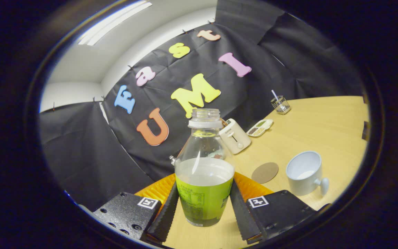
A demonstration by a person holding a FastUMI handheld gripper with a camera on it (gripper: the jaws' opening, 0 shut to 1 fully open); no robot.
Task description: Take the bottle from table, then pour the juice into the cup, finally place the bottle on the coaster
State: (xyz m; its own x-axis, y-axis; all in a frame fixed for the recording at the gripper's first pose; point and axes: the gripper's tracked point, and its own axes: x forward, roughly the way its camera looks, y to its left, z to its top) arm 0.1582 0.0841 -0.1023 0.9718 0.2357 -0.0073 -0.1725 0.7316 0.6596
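Gripper view shows the bottle (204, 173) pinched between the two fingers (167, 211) of the gripper (204, 211), both pads pressing its green label. Its cap is off and it stands upright relative to the fingers, though the whole scene is tilted, so it seems lifted off the table (323, 117). Pale juice fills roughly the lower half. The white cup (305, 173) sits ahead to the right, with what may be a little liquid at the bottom; I cannot tell whether pouring is done. The round coaster (265, 172) lies bare between bottle and cup, so that placement remains.
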